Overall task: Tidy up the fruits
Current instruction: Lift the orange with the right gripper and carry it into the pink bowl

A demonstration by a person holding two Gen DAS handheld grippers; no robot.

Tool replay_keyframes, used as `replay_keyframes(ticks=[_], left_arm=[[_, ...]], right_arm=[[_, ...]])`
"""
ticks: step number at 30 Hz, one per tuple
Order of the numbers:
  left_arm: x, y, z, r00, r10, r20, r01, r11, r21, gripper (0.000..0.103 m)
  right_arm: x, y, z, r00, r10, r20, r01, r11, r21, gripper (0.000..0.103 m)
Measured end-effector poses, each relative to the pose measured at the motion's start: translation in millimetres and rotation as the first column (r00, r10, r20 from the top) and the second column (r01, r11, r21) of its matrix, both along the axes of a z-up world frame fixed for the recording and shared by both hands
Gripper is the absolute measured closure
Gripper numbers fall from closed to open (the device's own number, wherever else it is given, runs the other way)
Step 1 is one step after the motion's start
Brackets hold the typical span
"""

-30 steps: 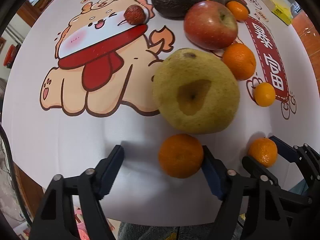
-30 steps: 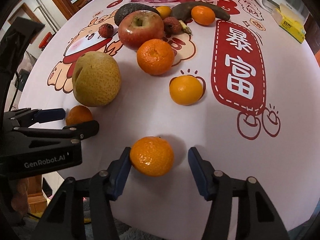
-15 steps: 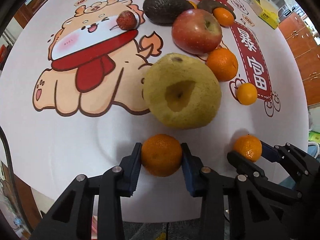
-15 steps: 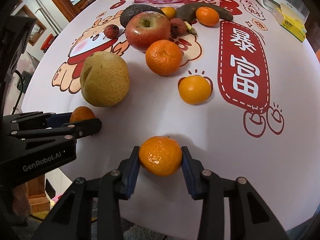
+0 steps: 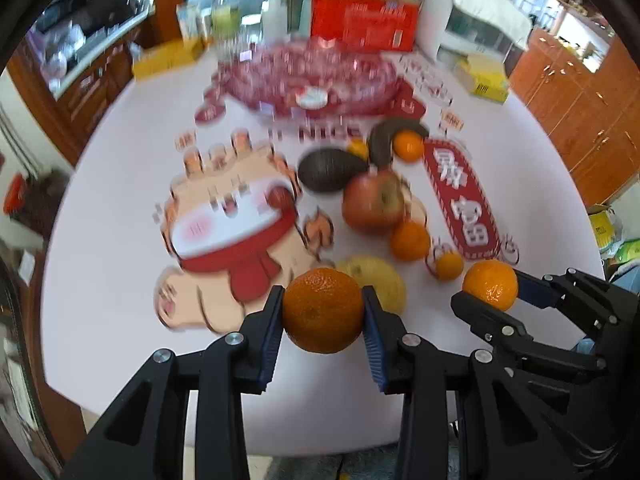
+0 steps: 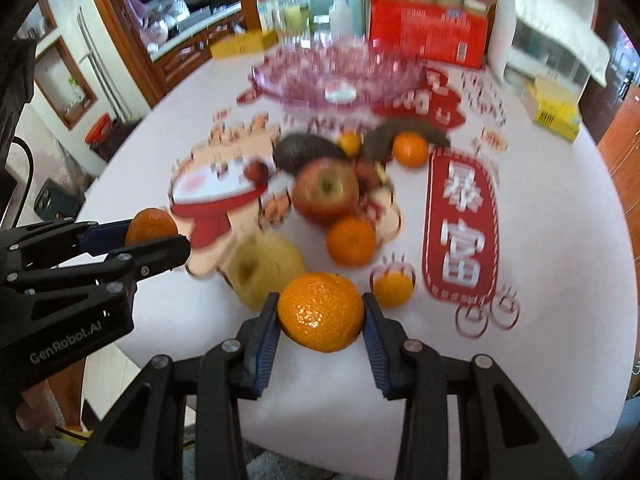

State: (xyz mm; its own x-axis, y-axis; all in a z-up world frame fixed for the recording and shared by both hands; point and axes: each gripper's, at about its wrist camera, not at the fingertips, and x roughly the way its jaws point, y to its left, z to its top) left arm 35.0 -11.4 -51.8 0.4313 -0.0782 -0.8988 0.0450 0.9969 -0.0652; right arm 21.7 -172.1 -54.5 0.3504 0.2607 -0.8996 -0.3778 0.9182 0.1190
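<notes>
With a tangerine clamped in my left gripper (image 5: 323,312) and another in my right gripper (image 6: 320,312), short of the pink glass bowl (image 6: 340,76), either fruit could slip if squeezed unevenly.

"GenRobot.AI" marks the left gripper (image 6: 152,236) (tablecloth (image 6: 560,200) reads 暴富).

Table (image 6: 560,240): round, white cloth with cartoon print left of centre and red banner right of centre. Pink glass dish (image 6: 340,76) at upper centre. Below it, fruit cluster at mid-frame: avocado (image 6: 304,152), apple (image 6: 326,194), pear (image 6: 266,268), several tangerines, one (image 6: 351,241) just below apple. Red box (image 6: 428,32) and yellow box (image 6: 554,110) at upper right. Image blurred; smaller items unclear.
</notes>
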Motion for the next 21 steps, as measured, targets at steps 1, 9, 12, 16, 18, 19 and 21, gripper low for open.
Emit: replay_keyframes(ticks=[1, 9, 12, 16, 18, 19, 21], left_arm=[[2, 4, 9, 1.0, -0.014, 0.022, 0.014, 1.0, 0.006, 0.067], [43, 27, 83, 0.977, -0.107, 0.183, 0.097, 0.993, 0.065, 0.067], [71, 37, 111, 0.968, -0.122, 0.218, 0.11, 0.992, 0.065, 0.067], [109, 44, 135, 0.961, -0.123, 0.246, 0.108, 0.991, 0.074, 0.067], [129, 46, 142, 0.958, -0.118, 0.261, 0.101, 0.992, 0.08, 0.067], [138, 46, 145, 0.956, -0.115, 0.269, 0.095, 0.992, 0.086, 0.067], [160, 44, 148, 0.955, -0.1, 0.279, 0.076, 0.992, 0.096, 0.067]], right_arm=[[1, 2, 8, 1.0, -0.005, 0.019, 0.005, 1.0, 0.005, 0.063], [33, 14, 83, 0.983, -0.079, 0.167, 0.073, 0.996, 0.044, 0.063], [54, 15, 112, 0.973, -0.107, 0.204, 0.095, 0.993, 0.07, 0.063], [89, 20, 146, 0.952, -0.127, 0.278, 0.115, 0.992, 0.059, 0.063], [109, 23, 154, 0.944, -0.126, 0.303, 0.119, 0.992, 0.043, 0.063], [118, 24, 157, 0.943, -0.125, 0.308, 0.119, 0.992, 0.039, 0.063], [140, 26, 161, 0.943, -0.12, 0.311, 0.112, 0.993, 0.042, 0.063]])
